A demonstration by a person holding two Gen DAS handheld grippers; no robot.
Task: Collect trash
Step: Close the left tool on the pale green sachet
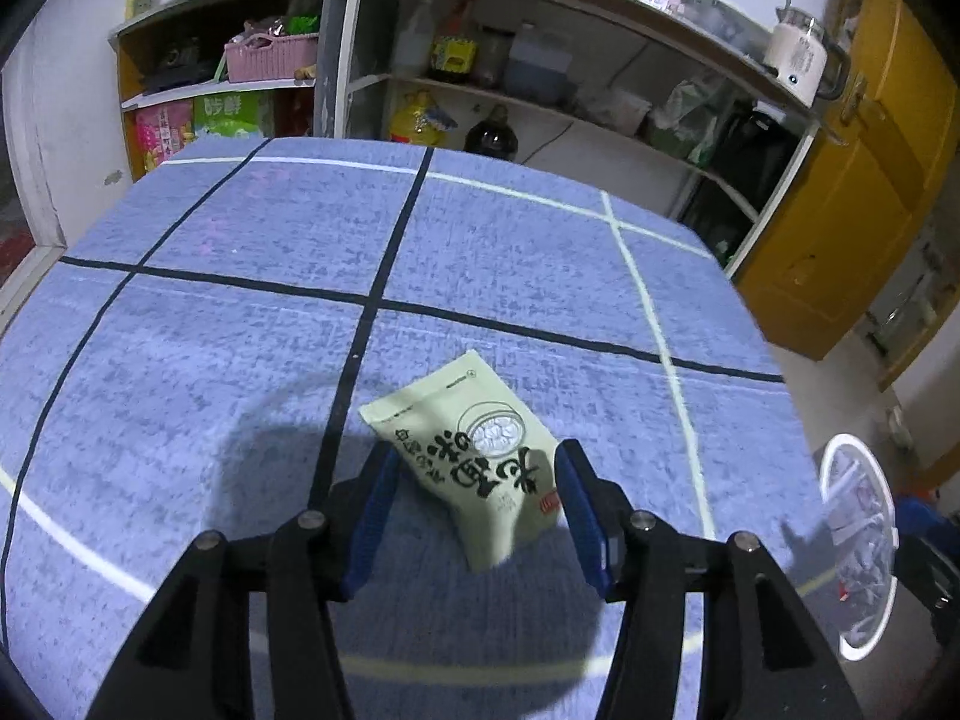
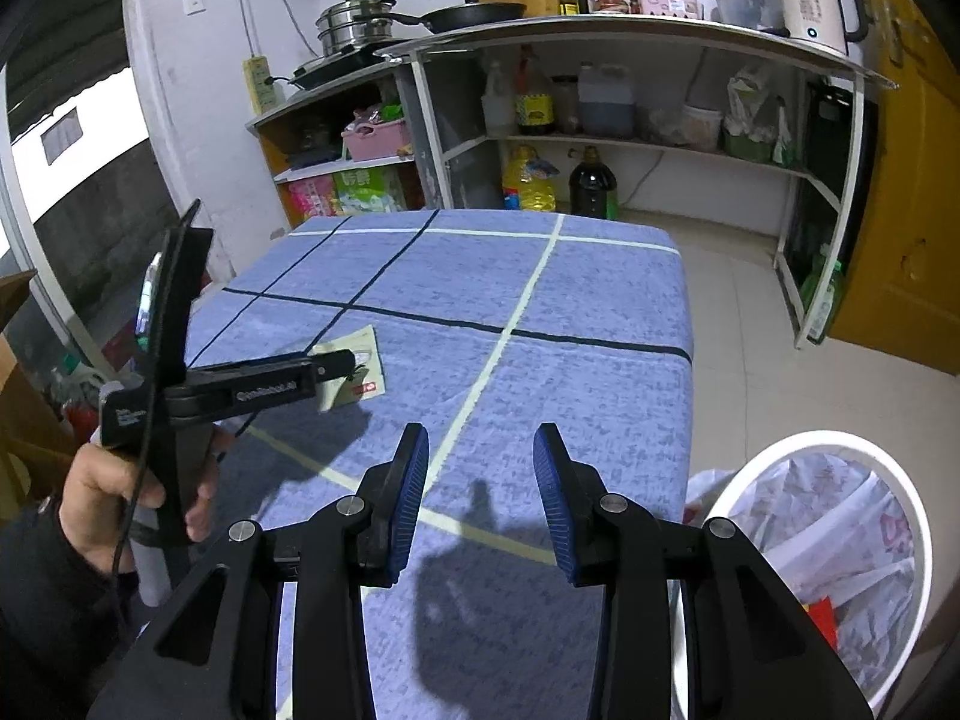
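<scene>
A pale green snack packet with black print lies flat on the blue checked tablecloth. My left gripper is open, its blue pads on either side of the packet's near half, just above the cloth. In the right wrist view the left gripper reaches over the same packet, partly hiding it. My right gripper is open and empty, hovering over the cloth's near right part. A white trash bin lined with a plastic bag stands on the floor at the table's right edge, also visible in the left wrist view.
Open shelves with bottles, boxes and a pink basket stand behind the table. A kettle and pans sit on top. A yellow cabinet is at the right. The table's right edge drops to tiled floor.
</scene>
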